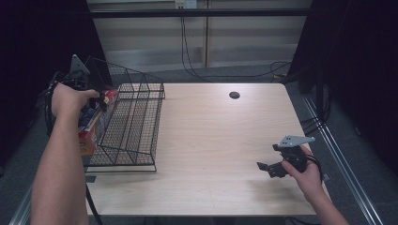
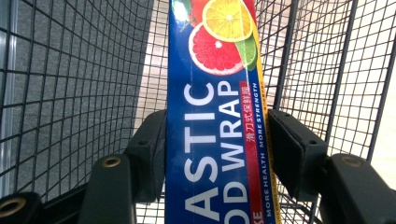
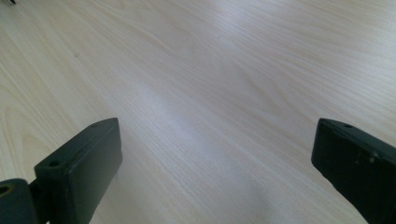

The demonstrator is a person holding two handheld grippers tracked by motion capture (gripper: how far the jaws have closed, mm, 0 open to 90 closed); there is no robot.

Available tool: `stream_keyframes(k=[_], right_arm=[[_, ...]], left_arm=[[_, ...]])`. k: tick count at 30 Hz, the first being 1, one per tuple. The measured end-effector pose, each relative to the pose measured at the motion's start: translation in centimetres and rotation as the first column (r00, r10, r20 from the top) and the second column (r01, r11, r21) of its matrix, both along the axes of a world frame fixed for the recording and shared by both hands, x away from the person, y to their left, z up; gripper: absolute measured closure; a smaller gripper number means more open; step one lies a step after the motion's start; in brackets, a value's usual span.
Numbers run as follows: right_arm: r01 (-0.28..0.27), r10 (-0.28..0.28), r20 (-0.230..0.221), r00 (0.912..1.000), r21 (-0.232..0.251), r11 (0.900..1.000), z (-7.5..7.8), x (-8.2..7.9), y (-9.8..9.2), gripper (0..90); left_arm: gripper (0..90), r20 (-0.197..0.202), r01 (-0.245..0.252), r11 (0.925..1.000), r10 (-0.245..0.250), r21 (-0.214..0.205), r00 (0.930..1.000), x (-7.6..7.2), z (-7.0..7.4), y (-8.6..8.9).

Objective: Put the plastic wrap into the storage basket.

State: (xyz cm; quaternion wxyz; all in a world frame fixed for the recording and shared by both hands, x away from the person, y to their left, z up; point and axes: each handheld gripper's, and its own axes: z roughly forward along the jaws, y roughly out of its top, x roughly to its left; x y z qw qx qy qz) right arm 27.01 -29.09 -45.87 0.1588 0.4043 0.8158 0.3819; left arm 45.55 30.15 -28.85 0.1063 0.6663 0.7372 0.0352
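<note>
A long blue plastic wrap box (image 1: 95, 123) printed with citrus slices stands on its narrow side at the left end of the black wire basket (image 1: 136, 122). My left gripper (image 1: 97, 101) is shut on it, held by a hand at the table's left edge. In the left gripper view both black pads press the sides of the plastic wrap box (image 2: 215, 93), and wire basket mesh (image 2: 70, 93) shows on either side. My right gripper (image 1: 268, 158) hovers open over the bare table (image 1: 220, 140) at the front right. In the right gripper view the right gripper (image 3: 215, 154) has nothing between its fingers.
The wire basket takes up the table's left third. A small dark round hole (image 1: 234, 95) sits near the far edge. Pale wood table (image 3: 210, 70) lies under the right gripper. Cables run across the floor beyond the table, and black curtains hang on both sides.
</note>
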Motion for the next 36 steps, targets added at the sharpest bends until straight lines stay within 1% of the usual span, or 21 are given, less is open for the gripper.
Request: stream_keyframes(k=[3,7,8,9,10,11,12,13,14,15,17,20,21,22,23,25,28,30,31,32,36], right_arm=[[-0.002,0.002,-0.001,1.0,-0.001,1.0,0.0,0.0,0.0,1.7],[-0.002,0.002,-0.002,1.0,-0.002,1.0,-0.1,0.1,0.1,1.7],[-0.002,0.002,-0.002,1.0,-0.001,1.0,-0.1,0.1,0.1,1.7],[-0.005,0.005,-0.002,1.0,-0.001,1.0,-0.1,0.1,0.1,1.7],[-0.005,0.005,-0.002,1.0,-0.001,1.0,-0.1,0.1,0.1,1.7],[-0.004,0.004,-0.002,1.0,-0.001,1.0,-0.1,0.1,0.1,1.7],[-0.004,0.004,-0.003,1.0,-0.001,1.0,-0.1,0.1,0.1,1.7],[-0.005,0.005,-0.006,1.0,-0.001,1.0,-0.1,0.1,0.1,1.7],[-0.005,0.005,-0.006,1.0,-0.001,1.0,-0.1,0.1,0.1,1.7],[-0.014,0.014,-0.007,0.9999,0.001,0.9999,-0.1,0.2,0.2,1.7],[-0.013,0.013,-0.008,0.9999,0.002,0.9999,-0.1,0.2,0.2,1.7],[-0.013,0.013,-0.005,0.9999,-0.004,0.9999,-0.1,0.2,0.3,1.7],[-0.014,0.014,-0.007,0.9999,-0.004,0.9999,-0.1,0.2,0.3,1.7],[-0.023,0.023,-0.01,0.9997,-0.004,0.9997,-0.1,0.2,0.4,1.7],[-0.023,0.023,-0.01,0.9997,-0.004,0.9997,-0.1,0.2,0.4,1.7],[-0.024,0.024,-0.006,0.9997,-0.004,0.9997,-0.1,0.2,0.4,1.7],[-0.022,0.022,-0.003,0.9998,-0.003,0.9998,0.0,0.3,0.5,1.7],[-0.024,0.024,0.0,0.9997,-0.001,0.9997,0.0,0.3,0.5,1.7],[-0.022,0.022,0.0,0.9998,-0.004,0.9998,0.0,0.3,0.5,1.7],[-0.026,0.026,-0.006,0.9996,-0.004,0.9996,-0.1,0.3,0.6,1.7],[-0.025,0.025,-0.001,0.9997,-0.011,0.9996,-0.1,0.3,0.6,1.7]], left_arm=[[41.8,0.0,0.005,1.0,-0.005,0.002,1.0,0.1,-0.1,0.1],[41.7,-0.004,-0.006,0.9999,0.006,-0.008,1.0,0.1,-0.2,0.2],[41.5,0.006,-0.015,0.9999,0.015,-0.004,0.9999,0.1,-0.2,0.2],[40.5,0.065,-0.028,0.9995,0.029,-0.013,0.9975,0.0,0.4,0.5],[40.4,0.065,-0.028,0.9995,0.029,-0.013,0.9975,0.0,0.4,0.5],[40.4,0.095,-0.026,0.9995,0.027,-0.02,0.9951,-0.1,1.0,0.8],[37.7,0.097,-0.031,0.9992,0.033,-0.025,0.9947,-0.2,1.4,0.8],[33.6,0.101,-0.024,0.9996,0.025,-0.014,0.9946,-0.3,1.8,0.8],[33.6,0.113,-0.024,0.9997,0.025,-0.009,0.9933,-0.4,2.1,0.8],[32.6,0.125,-0.023,0.9995,0.026,-0.022,0.9919,-0.6,2.6,0.8],[31.8,0.124,-0.016,0.9995,0.019,-0.026,0.9921,-0.7,2.8,0.8],[29.8,0.139,-0.017,0.9992,0.022,-0.035,0.99,-0.9,2.9,0.3],[29.2,0.137,-0.001,0.9995,0.005,-0.031,0.9906,-1.1,2.9,0.2],[26.6,0.141,-0.002,0.9991,0.008,-0.042,0.9899,-1.2,3.0,-0.1],[26.6,0.146,0.014,0.999,-0.008,-0.041,0.9893,-1.3,3.1,-0.3],[25.9,0.155,0.021,0.999,-0.014,-0.04,0.9879,-1.5,3.3,-0.8],[24.5,0.16,0.045,0.9973,-0.035,-0.058,0.9864,-1.8,3.7,-1.5],[22.8,0.171,0.057,0.9969,-0.047,-0.054,0.9841,-2.0,4.0,-2.1],[22.4,0.178,0.058,0.9962,-0.045,-0.065,0.983,-2.1,4.2,-2.4],[20.4,0.185,0.073,0.9954,-0.061,-0.062,0.9809,-2.2,4.3,-2.6],[19.5,0.201,0.093,0.993,-0.076,-0.074,0.9767,-2.7,4.6,-3.5]])
